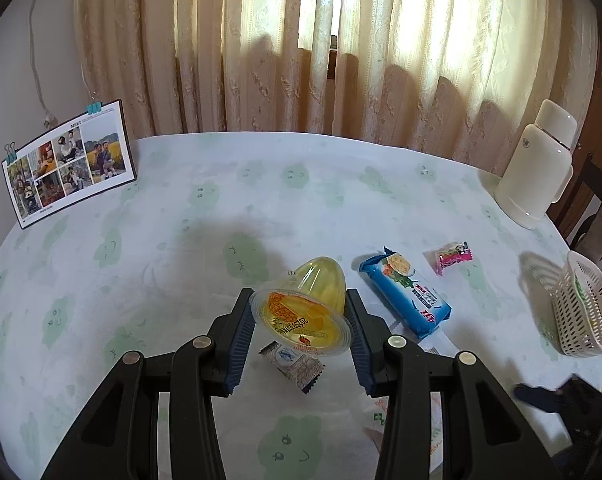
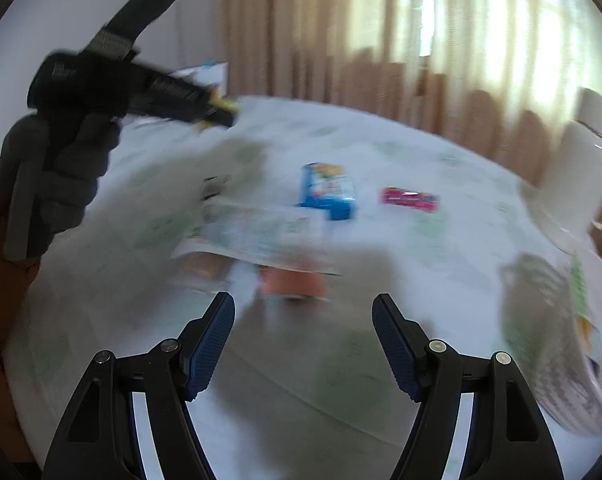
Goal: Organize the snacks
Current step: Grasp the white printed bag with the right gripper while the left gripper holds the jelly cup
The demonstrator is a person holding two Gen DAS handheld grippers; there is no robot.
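Note:
My left gripper (image 1: 299, 304) is shut on a yellow jelly cup (image 1: 305, 308) and holds it above the table, lid toward the camera. Under it lies a small brown-patterned sachet (image 1: 297, 366). A blue snack pack (image 1: 407, 294) and a pink candy (image 1: 453, 256) lie to the right; both show blurred in the right wrist view, the blue pack (image 2: 327, 192) and the pink candy (image 2: 409, 199). A white slotted basket (image 1: 585, 314) stands at the right edge. My right gripper (image 2: 303, 308) is open and empty above the table. The right wrist view is motion-blurred.
A round table with a pale green-print cloth (image 1: 221, 208) fills the view. A photo card (image 1: 67, 164) stands at the back left, a white thermos jug (image 1: 537, 164) at the back right. Flat packets (image 2: 261, 236) lie mid-table. A gloved hand holds the left gripper (image 2: 89, 92).

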